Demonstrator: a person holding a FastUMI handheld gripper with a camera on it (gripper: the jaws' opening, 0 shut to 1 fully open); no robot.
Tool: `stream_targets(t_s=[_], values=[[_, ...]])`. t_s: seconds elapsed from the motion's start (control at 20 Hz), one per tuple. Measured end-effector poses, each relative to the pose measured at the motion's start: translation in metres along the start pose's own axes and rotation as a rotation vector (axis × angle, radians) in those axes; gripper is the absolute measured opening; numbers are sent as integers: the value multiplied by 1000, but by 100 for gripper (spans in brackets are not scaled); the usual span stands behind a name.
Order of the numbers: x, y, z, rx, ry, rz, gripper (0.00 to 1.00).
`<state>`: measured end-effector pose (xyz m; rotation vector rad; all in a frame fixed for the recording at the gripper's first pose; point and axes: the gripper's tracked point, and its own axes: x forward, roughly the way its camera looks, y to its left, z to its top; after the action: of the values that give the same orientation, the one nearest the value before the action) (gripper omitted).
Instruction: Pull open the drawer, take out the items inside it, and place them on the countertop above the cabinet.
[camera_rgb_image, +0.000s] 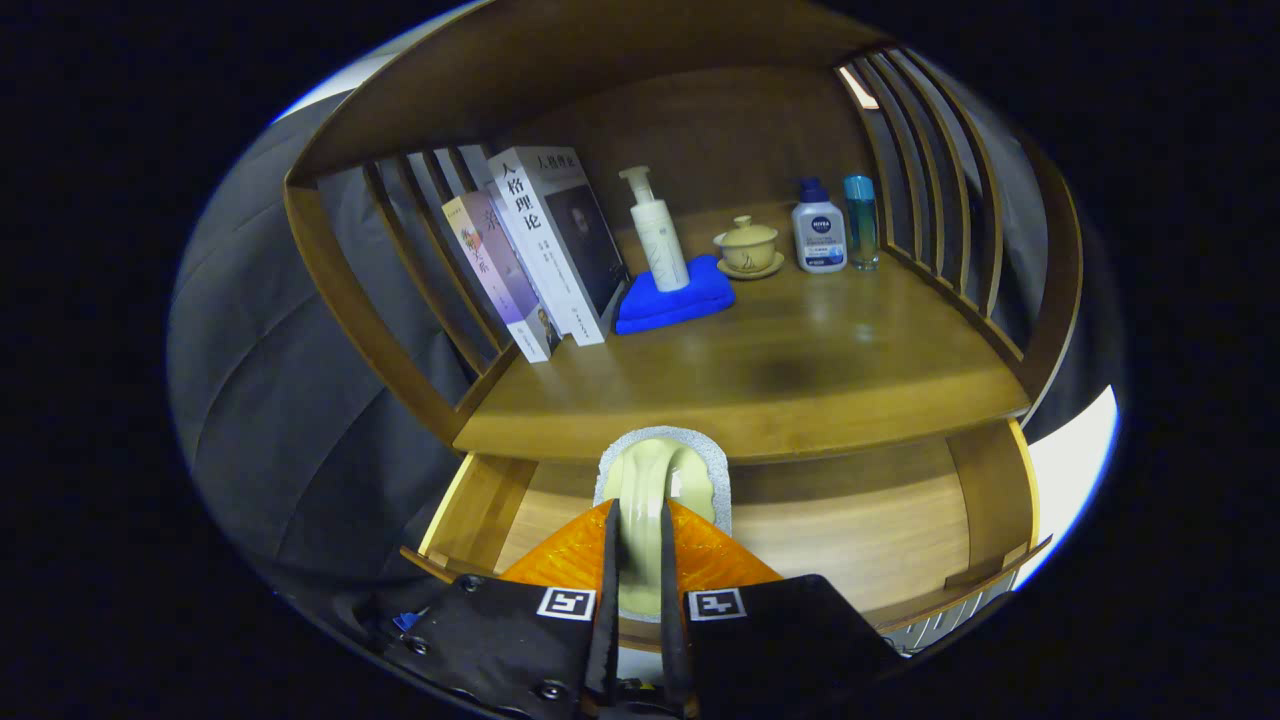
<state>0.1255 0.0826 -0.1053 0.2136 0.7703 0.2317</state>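
My gripper (638, 525) is shut on a pale green handle that runs along a grey scrubbing pad (712, 470). Both fingers press the handle's sides. The pad hangs over the pulled-out wooden drawer (860, 530), its far end level with the front edge of the countertop (800, 380). The drawer's floor shows bare wood to the right of the fingers. The part of the drawer under the pad and fingers is hidden.
At the back of the countertop stand leaning books (545, 250), a white pump bottle (658, 235) on a folded blue cloth (672, 298), a lidded tea cup (747, 246), a white and blue bottle (819, 228) and a slim blue bottle (860, 220). Slatted wooden sides (940, 190) flank the shelf.
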Motion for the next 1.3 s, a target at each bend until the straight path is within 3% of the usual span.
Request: stream_targets(t_s=[0.45,0.7,1.15,1.3], values=[[21,-23,57,36,-87,-45,20],[35,-33,93,-12,-126,-91,20],[87,-39,95,-21,-61,-132,20],[92,-43,98,-27,-89,-163,30]])
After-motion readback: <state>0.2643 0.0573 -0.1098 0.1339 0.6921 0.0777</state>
